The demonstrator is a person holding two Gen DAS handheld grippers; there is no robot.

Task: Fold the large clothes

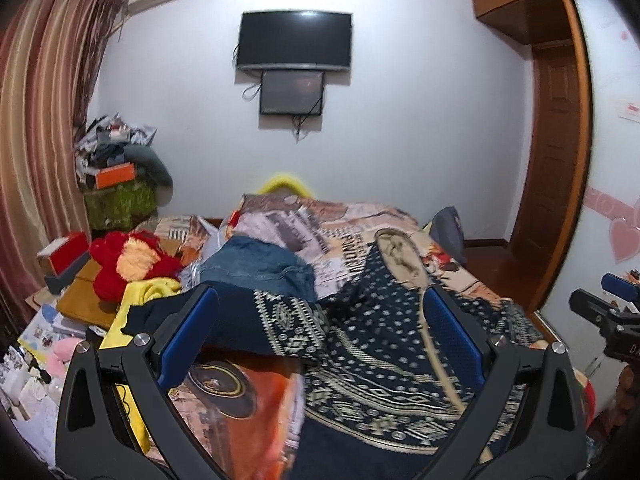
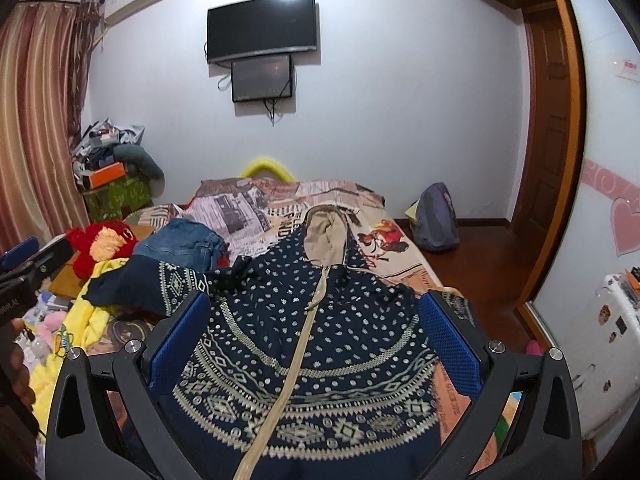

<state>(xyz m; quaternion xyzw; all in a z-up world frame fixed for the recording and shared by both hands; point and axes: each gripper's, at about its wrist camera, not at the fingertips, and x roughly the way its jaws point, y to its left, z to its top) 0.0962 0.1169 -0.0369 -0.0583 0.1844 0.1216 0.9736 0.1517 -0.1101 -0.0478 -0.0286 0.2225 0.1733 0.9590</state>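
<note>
Far left: a red plush toy with an orange furry patch (image 2: pixel 98 246) lies at the bed's left edge, beside a crumpled yellow blanket (image 2: pixel 90 320).
Left gripper: the black left gripper with blue finger pads (image 1: pixel 320 336) hangs over the bed with its jaws spread wide, nothing between them; the garment's left sleeve lies just below and ahead of it.
Jeans: a folded pair of blue denim jeans (image 2: pixel 182 242) sits just behind that sleeve.
Garment: the navy knitted hooded cardigan with cream dots and diamond bands (image 2: pixel 320 344) lies spread flat, front up, on the printed bedspread (image 2: pixel 384 236); its beige-lined hood points to the far wall, and its left sleeve stretches out sideways.
Right gripper: the matching black-and-blue right gripper (image 2: pixel 314 340) hovers above the cardigan's middle, jaws wide apart and empty.
Far right: a grey backpack (image 2: pixel 438 216) stands on the wooden floor beside the bed.
</note>
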